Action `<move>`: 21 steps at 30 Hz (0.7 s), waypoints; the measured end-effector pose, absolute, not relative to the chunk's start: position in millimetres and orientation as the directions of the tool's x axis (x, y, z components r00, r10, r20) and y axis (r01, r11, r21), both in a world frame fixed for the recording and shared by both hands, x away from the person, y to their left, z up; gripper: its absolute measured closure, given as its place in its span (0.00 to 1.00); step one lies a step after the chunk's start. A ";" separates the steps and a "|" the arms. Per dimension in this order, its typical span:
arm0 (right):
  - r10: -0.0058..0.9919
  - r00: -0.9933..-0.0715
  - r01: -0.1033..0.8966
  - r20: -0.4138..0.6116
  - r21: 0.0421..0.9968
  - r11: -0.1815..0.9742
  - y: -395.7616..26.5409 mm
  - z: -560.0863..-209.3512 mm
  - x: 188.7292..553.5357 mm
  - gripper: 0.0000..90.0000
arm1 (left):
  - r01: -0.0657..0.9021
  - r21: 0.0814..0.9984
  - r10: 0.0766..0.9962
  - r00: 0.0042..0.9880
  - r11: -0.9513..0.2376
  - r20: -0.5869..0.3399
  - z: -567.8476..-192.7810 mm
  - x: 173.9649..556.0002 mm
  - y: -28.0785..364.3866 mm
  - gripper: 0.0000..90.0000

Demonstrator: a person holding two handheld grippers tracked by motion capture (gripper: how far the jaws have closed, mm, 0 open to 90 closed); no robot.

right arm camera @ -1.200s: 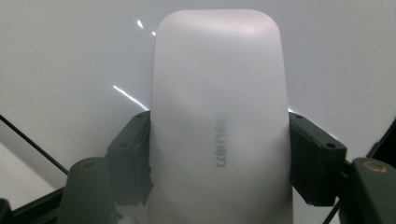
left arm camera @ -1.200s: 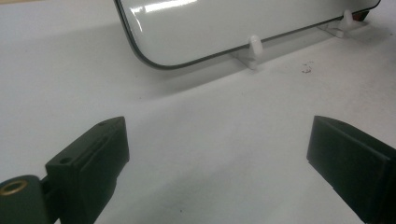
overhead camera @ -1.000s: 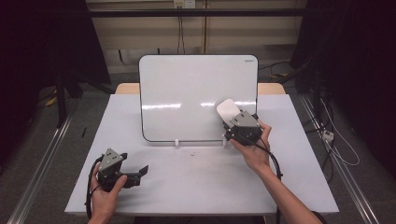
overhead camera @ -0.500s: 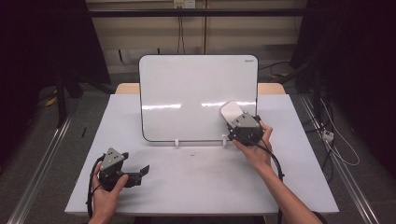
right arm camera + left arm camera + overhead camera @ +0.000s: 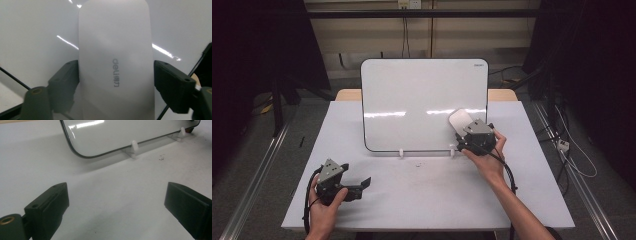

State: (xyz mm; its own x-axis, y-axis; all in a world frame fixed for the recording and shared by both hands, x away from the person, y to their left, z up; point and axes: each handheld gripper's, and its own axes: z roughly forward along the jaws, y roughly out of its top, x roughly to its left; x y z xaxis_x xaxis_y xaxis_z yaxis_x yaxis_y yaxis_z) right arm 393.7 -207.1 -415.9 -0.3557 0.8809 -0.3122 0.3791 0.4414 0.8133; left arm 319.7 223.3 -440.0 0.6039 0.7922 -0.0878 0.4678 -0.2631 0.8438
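Note:
A white eraser (image 5: 459,120) marked "deli" (image 5: 116,72) lies flat against the lower right of the upright whiteboard (image 5: 412,95). My right gripper (image 5: 463,129) holds it from below. In the right gripper view (image 5: 116,75) the eraser stands between the two black jaws. The jaws have just been opening, but both still lie against its long sides. My left gripper (image 5: 362,184) rests low over the table's front left, held by a hand. Its jaws are wide apart (image 5: 117,202) with nothing between them, pointing toward the whiteboard's bottom edge (image 5: 112,147).
The whiteboard stands on two small white feet (image 5: 401,152) at mid-table. A small dark speck (image 5: 418,165) lies on the white table (image 5: 422,200) in front of it. Dark floor, rails and cables surround the table.
My right gripper has slid the eraser a little down and to the right across the board. The left gripper has kept still.

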 end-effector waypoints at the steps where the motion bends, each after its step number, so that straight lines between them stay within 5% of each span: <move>1: 0.885 -0.357 0.388 -0.299 0.814 0.432 -208.4 -414.8 393.0 0.16 | 0.467 0.846 0.794 0.602 -0.258 -0.090 -439.9 319.7 223.0 0.06; 6: 0.904 -0.377 0.394 -0.203 0.848 0.355 -217.3 -409.1 386.3 0.09 | 0.465 0.848 0.796 0.598 -0.256 -0.088 -439.1 321.4 222.5 0.06; 21: 0.921 -0.385 0.455 -0.056 0.857 0.242 -245.7 -412.0 358.2 0.09 | 0.455 0.856 0.812 0.579 -0.245 -0.075 -438.3 325.3 222.3 0.06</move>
